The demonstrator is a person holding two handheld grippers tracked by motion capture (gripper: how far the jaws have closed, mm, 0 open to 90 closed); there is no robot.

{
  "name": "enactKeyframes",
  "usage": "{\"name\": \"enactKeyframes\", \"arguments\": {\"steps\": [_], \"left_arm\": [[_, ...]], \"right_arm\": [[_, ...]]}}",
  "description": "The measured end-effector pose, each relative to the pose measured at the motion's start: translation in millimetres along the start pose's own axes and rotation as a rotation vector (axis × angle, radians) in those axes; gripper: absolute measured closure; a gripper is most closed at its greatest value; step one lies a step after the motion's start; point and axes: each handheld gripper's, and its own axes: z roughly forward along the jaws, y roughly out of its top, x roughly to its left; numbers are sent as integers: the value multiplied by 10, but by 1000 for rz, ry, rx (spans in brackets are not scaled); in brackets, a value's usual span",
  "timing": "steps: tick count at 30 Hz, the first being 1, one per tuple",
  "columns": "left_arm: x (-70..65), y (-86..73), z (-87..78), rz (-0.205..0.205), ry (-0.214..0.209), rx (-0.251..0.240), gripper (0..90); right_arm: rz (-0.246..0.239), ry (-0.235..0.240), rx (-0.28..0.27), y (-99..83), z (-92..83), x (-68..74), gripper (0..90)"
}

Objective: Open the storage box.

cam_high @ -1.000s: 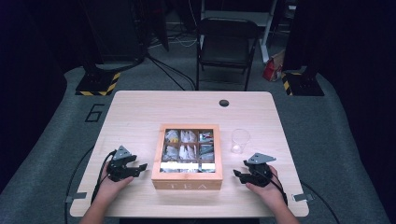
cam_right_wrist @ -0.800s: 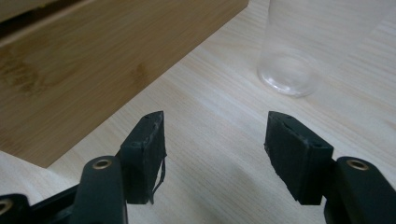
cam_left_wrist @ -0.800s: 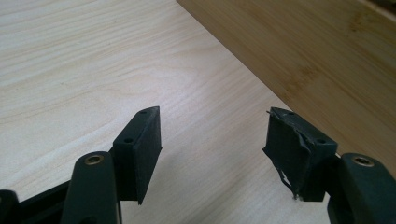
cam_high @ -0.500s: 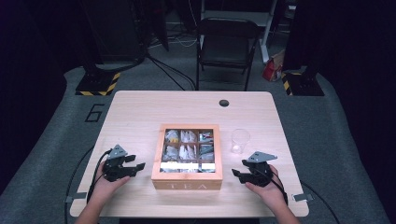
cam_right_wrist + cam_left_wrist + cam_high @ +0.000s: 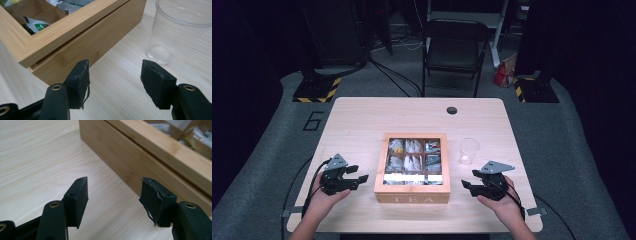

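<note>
A wooden tea box (image 5: pixel 412 197) marked TEA stands at the table's front centre, its windowed lid down over several compartments of tea bags (image 5: pixel 412 161). My left gripper (image 5: pixel 358 181) hovers just left of the box, pointing at its side wall (image 5: pixel 140 152). Its jaws have just been closing a little, but they stand open (image 5: pixel 116 186) with nothing between them. On the other side, my right gripper (image 5: pixel 468 180) is held open beside the box's right wall (image 5: pixel 87 37), and its jaws (image 5: pixel 115 67) are empty too. A clear plastic cup (image 5: pixel 469 151) stands upright beyond it (image 5: pixel 175 32).
The light wooden table (image 5: pixel 362 125) has a round cable hole (image 5: pixel 452 110) near its far edge. A black chair (image 5: pixel 454 50) stands behind the table on grey carpet. Cables trail from both grippers over the front edge.
Both hands have lifted their grippers slightly off the table beside the box. The left jaws have narrowed a little. Box and cup have not moved.
</note>
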Motion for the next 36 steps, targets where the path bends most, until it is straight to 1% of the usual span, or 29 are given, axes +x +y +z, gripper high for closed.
{"name": "enactKeyframes", "arguments": {"steps": [1, 3, 4, 5, 8, 10, 12, 13, 14, 15, 16, 18, 19, 20, 22, 26, 28, 29, 31, 32, 33, 35, 36], "left_arm": [[-6, 15, -21, 9, -3, 0, 387], [-29, 38, -58, 13, -9, -8, 385], [-37, 50, -75, 18, -6, -12, 379], [-48, 56, -87, 21, -2, -18, 377], [-83, 73, -131, 29, -13, -13, 377], [-115, 71, -150, 32, -15, -23, 376], [-126, 70, -166, 36, -20, -21, 375], [-154, 59, -183, 40, -20, -32, 375], [-164, 57, -201, 42, -27, -27, 375], [-178, 50, -210, 40, -27, -31, 375], [-189, 44, -223, 39, -28, -33, 375], [-209, 32, -250, 42, -31, -32, 375], [-218, 25, -260, 42, -32, -33, 376], [-226, 18, -272, 42, -41, -27, 384], [-248, 2, -290, 48, -48, -32, 397], [-305, -37, -295, 51, -59, -43, 412], [-341, -61, -281, 58, -52, -61, 426], [-358, -70, -280, 56, -57, -60, 431], [-369, -80, -276, 59, -59, -61, 439], [-389, -101, -266, 65, -64, -58, 445], [-397, -111, -259, 62, -70, -55, 446], [-413, -131, -244, 72, -69, -58, 450], [-415, -135, -243, 81, -79, -48, 456]], "right_arm": [[-2, 11, -2, 5, -10, 6, 406], [-6, 13, -7, 20, -29, 26, 410], [-17, 14, -10, 29, -38, 31, 413], [-11, 16, -9, 36, -50, 49, 418], [-30, 23, -15, 56, -75, 82, 423], [-27, 33, -19, 63, -88, 118, 426], [-29, 39, -17, 65, -96, 136, 427], [-37, 48, -22, 65, -102, 173, 434], [-35, 53, -18, 66, -108, 197, 438], [-48, 54, -19, 67, -110, 212, 443], [-42, 63, -19, 68, -113, 236, 446], [-58, 74, -20, 72, -122, 264, 453], [-52, 77, -22, 73, -128, 285, 454], [-58, 80, -30, 76, -129, 297, 455], [-61, 84, -30, 84, -144, 328, 457], [-69, 97, -42, 81, -153, 372, 478], [-70, 100, -42, 73, -148, 390, 484], [-67, 104, -41, 69, -145, 402, 488], [-78, 105, -42, 62, -137, 409, 499], [-74, 106, -40, 56, -137, 418, 502], [-80, 108, -41, 48, -137, 421, 504], [-69, 110, -45, 26, -136, 429, 509], [-67, 111, -47, 14, -134, 430, 512]]}}
